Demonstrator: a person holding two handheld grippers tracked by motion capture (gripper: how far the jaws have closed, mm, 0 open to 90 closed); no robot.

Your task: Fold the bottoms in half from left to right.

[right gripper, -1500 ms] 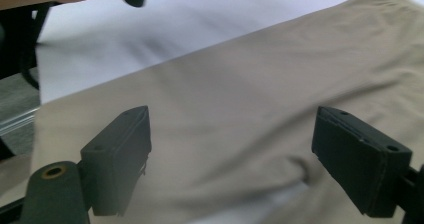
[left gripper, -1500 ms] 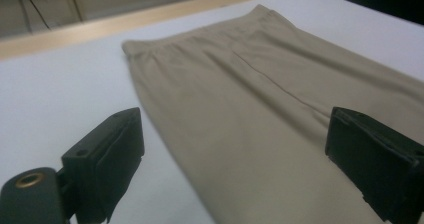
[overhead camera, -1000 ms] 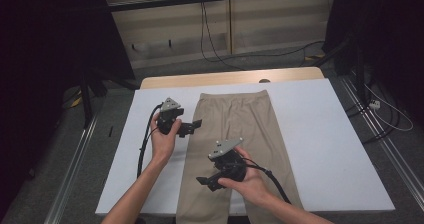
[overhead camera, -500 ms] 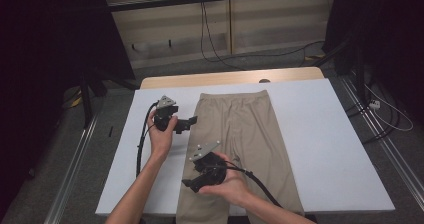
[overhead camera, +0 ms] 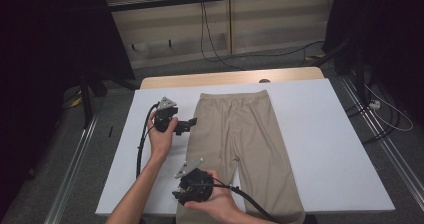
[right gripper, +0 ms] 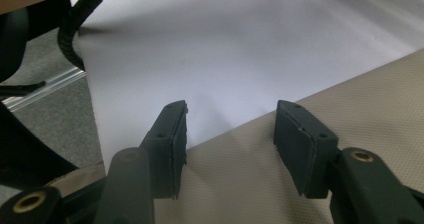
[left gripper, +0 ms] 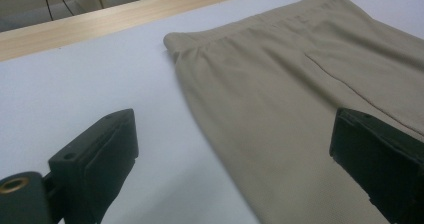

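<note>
Right tongs (overhead camera: 180, 194) moved nearer, over trousers (overhead camera: 240, 134) hem | left tongs (overhead camera: 191, 123) at waist | both agape | no writing legible

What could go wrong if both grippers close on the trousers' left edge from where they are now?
1. The left gripper straddles the trousers' side edge, one jaw over bare white table cover; closing here may pinch only the top layer or slip off.
2. The right gripper is open at the leg edge with little fabric between its jaws, so it may grab a thin margin that pulls free.
3. Its cable trails across the leg and could drag the cloth.
</note>
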